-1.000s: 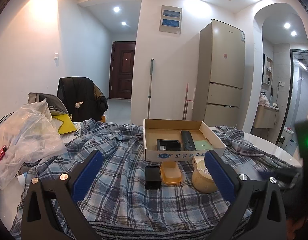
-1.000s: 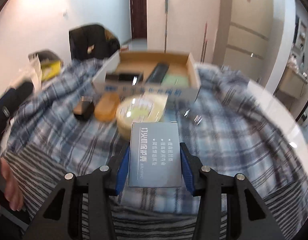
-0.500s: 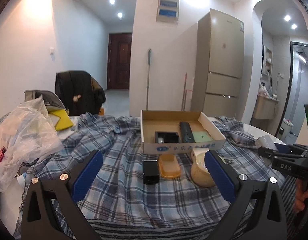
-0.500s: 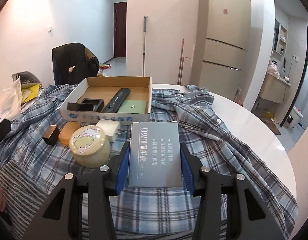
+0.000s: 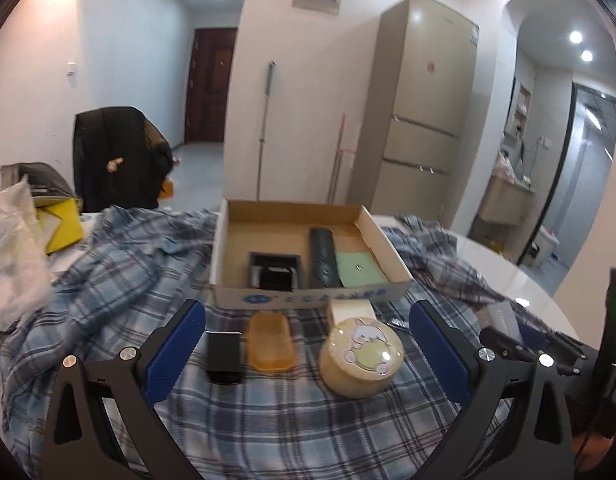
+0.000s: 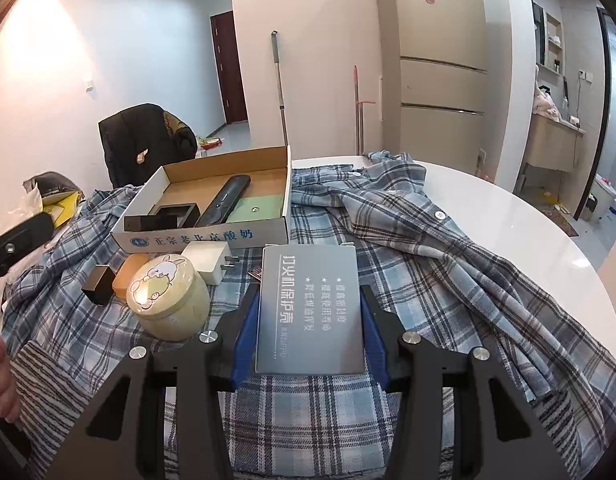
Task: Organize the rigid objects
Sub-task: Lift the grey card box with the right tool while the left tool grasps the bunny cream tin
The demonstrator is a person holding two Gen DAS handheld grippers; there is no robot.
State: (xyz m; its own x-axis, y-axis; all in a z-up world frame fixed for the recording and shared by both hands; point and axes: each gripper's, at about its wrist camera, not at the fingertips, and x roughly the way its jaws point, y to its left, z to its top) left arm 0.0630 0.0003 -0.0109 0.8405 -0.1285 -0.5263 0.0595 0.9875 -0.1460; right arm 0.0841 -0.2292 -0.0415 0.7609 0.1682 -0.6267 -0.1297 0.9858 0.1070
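plaid shirt covers white table; right gripper clamps grey box, left gripper spread

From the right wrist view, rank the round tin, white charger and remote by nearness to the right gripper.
1. Round tin, just left of the right gripper, which grips a grey box.
2. White charger, behind the tin, before the cardboard box.
3. Remote, farthest, inside that box.
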